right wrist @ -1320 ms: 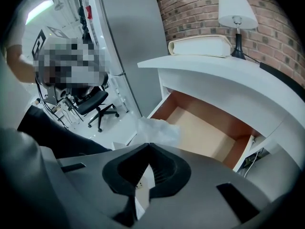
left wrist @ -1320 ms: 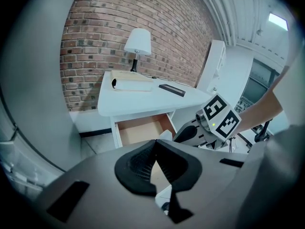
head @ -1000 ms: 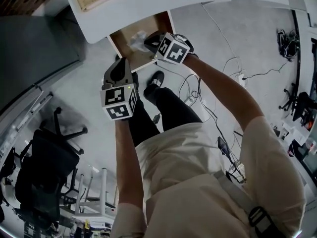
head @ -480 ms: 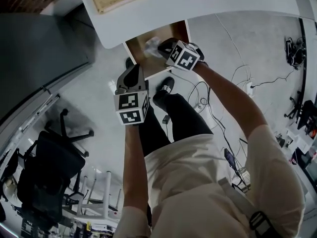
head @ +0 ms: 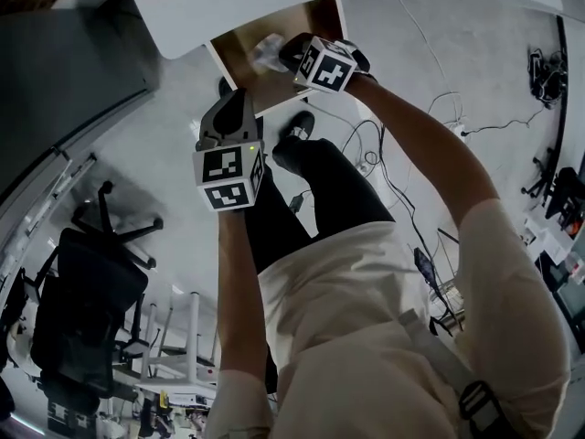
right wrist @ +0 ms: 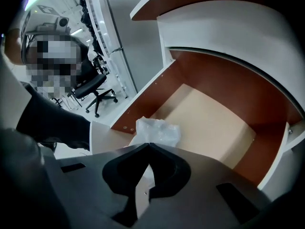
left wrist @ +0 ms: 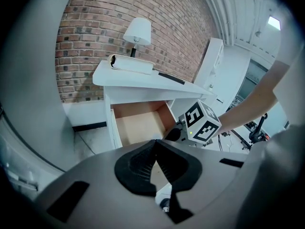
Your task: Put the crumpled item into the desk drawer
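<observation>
The crumpled item (right wrist: pixel 157 131), a wad of clear white plastic, sticks out past the tips of my right gripper (right wrist: pixel 149 145), which is shut on it. It hangs over the front left part of the open desk drawer (right wrist: pixel 209 128), whose pale wood floor is bare. In the head view the crumpled item (head: pixel 267 53) and right gripper (head: pixel 280 58) are above the drawer (head: pixel 239 44) under the white desk (head: pixel 210 7). My left gripper (head: pixel 239 103) is just in front of the drawer. Its jaws (left wrist: pixel 155 141) are shut with nothing in them, pointing at the drawer (left wrist: pixel 140 125).
On the white desk top (left wrist: pixel 143 78) stand a lamp (left wrist: pixel 137 32) and a thick book (left wrist: pixel 131 63), with a brick wall (left wrist: pixel 95 37) behind. A black office chair (head: pixel 87 305) is to my left. Cables (head: pixel 430 117) lie on the floor to the right.
The right gripper stays over the open drawer with the plastic wad in it. The left gripper has shifted only slightly in front of the drawer. The head view has wobbled.
</observation>
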`<state>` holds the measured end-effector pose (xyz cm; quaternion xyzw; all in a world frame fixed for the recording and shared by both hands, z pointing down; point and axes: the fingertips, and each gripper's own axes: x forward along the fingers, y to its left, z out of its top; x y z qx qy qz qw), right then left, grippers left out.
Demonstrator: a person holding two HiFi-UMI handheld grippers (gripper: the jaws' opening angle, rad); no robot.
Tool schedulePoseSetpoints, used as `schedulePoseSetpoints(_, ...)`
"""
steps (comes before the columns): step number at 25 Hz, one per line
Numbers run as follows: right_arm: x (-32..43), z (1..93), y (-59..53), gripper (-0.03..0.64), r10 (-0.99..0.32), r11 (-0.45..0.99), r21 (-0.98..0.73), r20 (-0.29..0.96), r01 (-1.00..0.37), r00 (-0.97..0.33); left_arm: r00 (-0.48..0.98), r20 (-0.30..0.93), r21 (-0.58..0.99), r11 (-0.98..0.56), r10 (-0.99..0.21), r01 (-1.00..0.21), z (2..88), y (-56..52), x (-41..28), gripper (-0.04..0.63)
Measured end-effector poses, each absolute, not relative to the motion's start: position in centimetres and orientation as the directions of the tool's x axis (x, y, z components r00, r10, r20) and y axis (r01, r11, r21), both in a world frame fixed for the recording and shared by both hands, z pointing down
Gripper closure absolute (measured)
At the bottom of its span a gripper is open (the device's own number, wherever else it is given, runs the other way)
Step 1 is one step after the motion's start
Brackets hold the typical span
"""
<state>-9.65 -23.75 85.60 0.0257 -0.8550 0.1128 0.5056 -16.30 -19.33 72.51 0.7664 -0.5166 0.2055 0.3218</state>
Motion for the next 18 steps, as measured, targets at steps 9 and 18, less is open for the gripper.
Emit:
schedulePoseSetpoints(9,-8.7,87.7,-22.9,0.591,0.093,0.981,-0.162,0.875,-0.108,-0.476,0.364,0.649,0.291,-0.225,-0.668,-0.93,74.4,-17.9,-15.0,0.58)
schedulePoseSetpoints(18,-8.6,88.4,-23.3,0.591,0.071,0.979,-0.158,0.862,-0.133,-0.502,0.363,0.646,0.299,-0.216,-0.672,-0.93,75.3,-17.3,-13.4,0.58)
